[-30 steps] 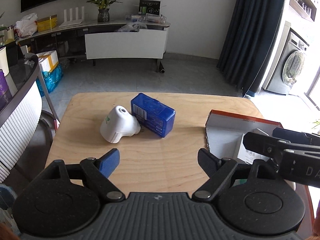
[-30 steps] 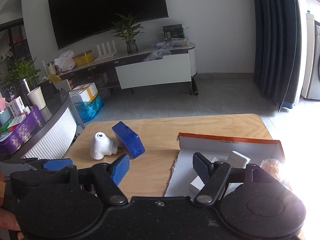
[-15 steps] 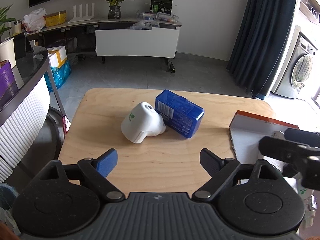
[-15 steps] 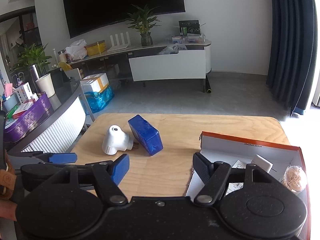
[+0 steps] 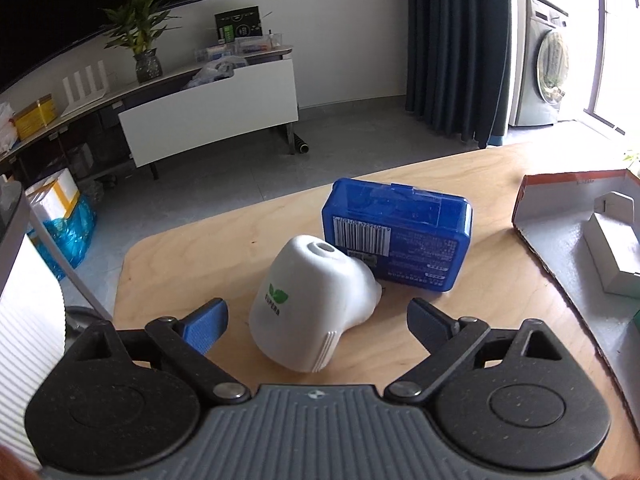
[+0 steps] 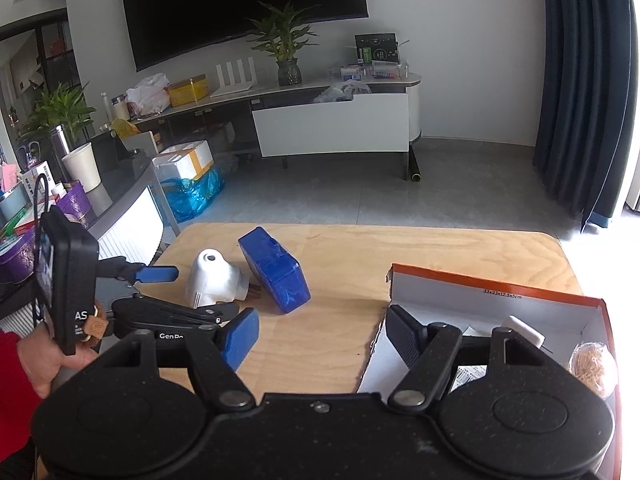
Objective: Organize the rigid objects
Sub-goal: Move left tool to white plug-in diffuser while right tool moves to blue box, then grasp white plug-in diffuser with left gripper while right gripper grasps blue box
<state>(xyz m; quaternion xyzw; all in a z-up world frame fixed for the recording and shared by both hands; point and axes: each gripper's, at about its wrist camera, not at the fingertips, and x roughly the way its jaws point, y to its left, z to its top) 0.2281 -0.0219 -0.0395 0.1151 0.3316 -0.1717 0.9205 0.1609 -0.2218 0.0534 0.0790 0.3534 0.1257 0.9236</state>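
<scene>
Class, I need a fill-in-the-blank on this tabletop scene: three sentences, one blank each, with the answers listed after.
1. The white plug-in device lies between the open fingers of the ____ hand-held gripper.
2. The case touching the white device is ____ in colour.
3. The cardboard box has an ____ rim.

Missing words: left; blue; orange

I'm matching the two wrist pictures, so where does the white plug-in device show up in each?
Left wrist: white plug-in device low centre, between the open left gripper fingers.
Right wrist: left of centre on the table.
Shared landmark: the blue plastic case beside it.
</scene>
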